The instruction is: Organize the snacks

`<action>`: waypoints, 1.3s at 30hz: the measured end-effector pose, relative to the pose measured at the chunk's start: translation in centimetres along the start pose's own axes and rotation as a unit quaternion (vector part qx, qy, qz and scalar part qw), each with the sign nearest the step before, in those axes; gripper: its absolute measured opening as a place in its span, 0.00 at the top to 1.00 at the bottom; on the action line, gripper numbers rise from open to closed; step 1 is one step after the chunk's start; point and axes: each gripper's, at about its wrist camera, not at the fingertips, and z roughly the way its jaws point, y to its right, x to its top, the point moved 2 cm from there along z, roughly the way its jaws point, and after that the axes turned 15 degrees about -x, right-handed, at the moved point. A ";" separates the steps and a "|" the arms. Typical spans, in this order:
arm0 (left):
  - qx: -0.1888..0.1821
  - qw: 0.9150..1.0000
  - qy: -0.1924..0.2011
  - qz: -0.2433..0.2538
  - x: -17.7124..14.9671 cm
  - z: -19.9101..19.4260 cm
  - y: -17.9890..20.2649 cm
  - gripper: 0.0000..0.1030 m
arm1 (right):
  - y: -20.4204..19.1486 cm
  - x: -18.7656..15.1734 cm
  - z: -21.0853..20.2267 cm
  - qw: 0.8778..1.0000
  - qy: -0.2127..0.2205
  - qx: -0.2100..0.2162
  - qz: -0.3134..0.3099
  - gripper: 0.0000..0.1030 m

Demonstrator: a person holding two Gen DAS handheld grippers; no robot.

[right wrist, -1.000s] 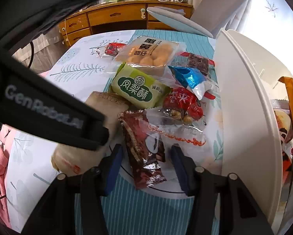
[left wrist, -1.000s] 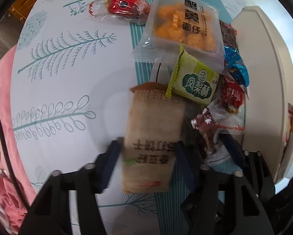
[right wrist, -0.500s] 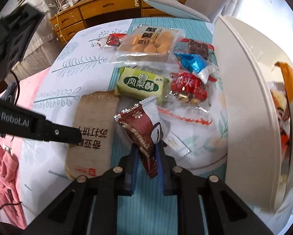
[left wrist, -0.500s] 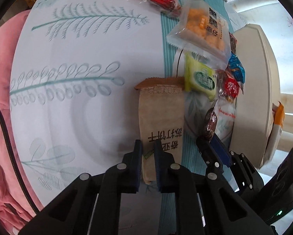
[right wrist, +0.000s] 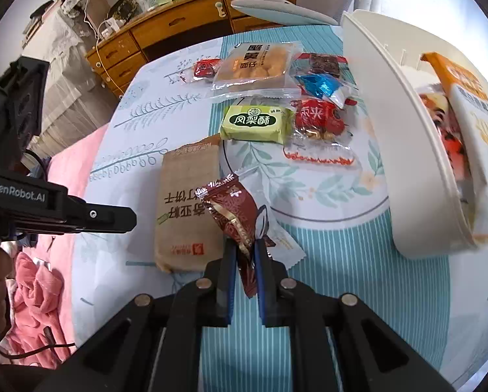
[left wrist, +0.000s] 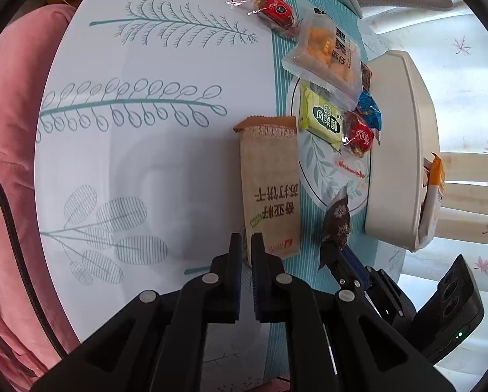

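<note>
Left gripper (left wrist: 246,245): jaws together, pinched on near left corner of the brown cracker packet (left wrist: 270,186); closing only just done.
Brown cracker packet: flat on the tablecloth (left wrist: 165,75), long side running away from camera, printed characters upside down; its right edge along the teal striped band.
Right gripper (right wrist: 244,251): jaws clamped on lower end of the maroon wrapper (right wrist: 234,212); closing only just done.
Maroon wrapper: raised off the cloth, crumpled upper end standing above the fingers, tilted left, partly over the brown packet's right edge in right wrist view; near end hanging below the pads. In left wrist view, seen just right of the brown packet.
White sachet (right wrist: 284,243): on the cloth just behind the right gripper's tip.
Green packet (right wrist: 255,122): beyond the brown packet, flat, beside the red candy packet (right wrist: 319,117).
Clear bag of orange puffs (right wrist: 255,65): further back, partly over the green packet's far edge.
Blue foil wrapper (right wrist: 320,85): between puff bag and white bin.
Small red packet (right wrist: 206,68): far left of the group, just beside the puff bag.
White bin (right wrist: 387,137): at right edge of the table, an orange-and-white box (right wrist: 472,114) inside.
Pink fabric (left wrist: 5,130): along the table's left side.
</note>
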 end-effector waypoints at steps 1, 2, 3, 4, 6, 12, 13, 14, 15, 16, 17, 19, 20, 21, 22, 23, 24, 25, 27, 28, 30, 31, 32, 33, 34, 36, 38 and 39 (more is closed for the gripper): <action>0.000 1.000 -0.001 -0.001 0.2 0.3 -0.2 0.97 | 0.1 -0.1 -0.2 1.000 0.000 -0.001 0.002 0.90; 0.000 1.000 -0.003 -0.003 0.1 0.4 -0.2 0.95 | 0.3 -0.3 -0.5 1.000 0.002 -0.001 0.005 0.90; 0.002 1.000 -0.004 -0.004 0.1 0.6 -0.2 0.92 | 0.4 -0.3 -0.8 1.000 0.006 0.000 0.008 0.90; 0.004 1.000 -0.005 -0.005 -0.2 0.3 0.2 0.83 | 0.5 -0.3 -1.1 1.000 0.011 -0.001 0.009 0.90; 0.010 1.000 -0.006 -0.005 -0.2 0.9 0.6 0.68 | 0.7 -0.2 -1.6 1.000 0.018 -0.004 0.011 0.90; 0.049 0.999 -0.009 -0.010 1.0 2.5 2.2 0.52 | 1.8 0.2 -3.7 0.999 0.039 -0.006 0.011 0.90; 0.056 0.998 -0.011 -0.010 1.3 2.9 2.5 0.48 | 2.0 0.3 -4.4 0.999 0.047 -0.005 0.008 0.90; 0.062 0.998 -0.011 -0.010 1.5 3.3 2.7 0.47 | 2.2 0.3 -4.9 0.999 0.053 -0.004 0.006 0.90; 0.075 0.997 -0.011 -0.008 1.9 3.7 2.9 0.47 | 2.3 0.4 -5.6 0.998 0.061 -0.004 0.001 0.90; 0.084 0.996 -0.011 -0.008 2.0 3.9 3.1 0.47 | 2.5 0.4 -6.2 0.998 0.067 -0.005 -0.006 0.90; 0.093 0.996 -0.011 -0.008 2.2 4.3 3.3 0.47 | 2.6 0.5 -6.8 0.997 0.072 -0.005 -0.013 0.90; 0.100 0.995 -0.010 -0.011 2.4 4.7 3.6 0.47 | 3.0 0.4 -7.8 0.997 0.078 -0.003 -0.022 0.90; 0.106 0.994 -0.007 -0.014 2.6 5.0 3.7 0.47 | 3.3 0.5 -8.2 0.997 0.080 0.001 -0.023 0.90; 0.116 0.993 -0.005 -0.016 2.7 5.2 3.9 0.47 | 3.6 0.5 -8.5 0.996 0.081 0.005 -0.022 0.90; 0.127 0.992 -0.004 -0.015 2.8 5.5 4.0 0.47 | 4.0 0.6 -8.8 0.996 0.082 0.009 -0.021 0.90; 0.134 0.991 -0.004 -0.013 3.1 5.8 4.3 0.46 | 4.3 0.7 -9.1 0.996 0.082 0.013 -0.019 0.90; 0.141 0.990 -0.003 -0.013 3.2 6.1 4.5 0.45 | 4.7 0.8 -9.3 0.996 0.083 0.017 -0.017 0.90; 0.143 0.990 0.000 -0.015 3.3 6.2 4.7 0.42 | 5.1 0.9 -9.3 0.996 0.083 0.020 -0.016 0.90; 0.148 0.989 0.006 -0.021 3.5 6.6 5.0 0.41 | 5.8 1.1 -9.4 0.996 0.082 0.026 -0.019 0.90; 0.150 0.988 0.008 -0.024 3.5 6.8 5.3 0.41 | 6.0 1.3 -9.5 0.996 0.082 0.030 -0.023 0.90; 0.157 0.987 0.009 -0.027 3.7 7.4 5.7 0.39 | 6.4 1.4 -9.6 0.995 0.083 0.035 -0.031 0.90; 0.166 0.986 0.011 -0.027 3.8 7.9 6.2 0.39 | 6.7 1.6 -9.6 0.995 0.084 0.039 -0.036 0.90; 0.177 0.984 0.011 -0.024 3.9 8.2 6.5 0.39 | 7.0 1.7 -9.7 0.995 0.084 0.042 -0.040 0.90; 0.183 0.983 0.010 -0.023 3.9 8.5 6.8 0.39 | 7.2 1.9 -9.8 0.994 0.085 0.045 -0.043 0.90; 0.188 0.982 0.010 -0.024 4.0 9.0 7.2 0.39 | 7.5 2.1 -9.9 0.994 0.086 0.049 -0.048 0.90; 0.196 0.980 0.014 -0.031 4.3 10.1 7.9 0.40 | 8.2 2.4 -10.1 0.993 0.086 0.055 -0.054 0.90; 0.205 0.978 0.022 -0.036 4.3 10.0 8.2 0.49 | 8.8 2.7 -10.3 0.992 0.087 0.061 -0.060 0.90; 0.204 0.978 0.023 -0.039 4.2 9.9 8.1 0.49 | 9.2 2.9 -10.4 0.992 0.089 0.063 -0.064 0.90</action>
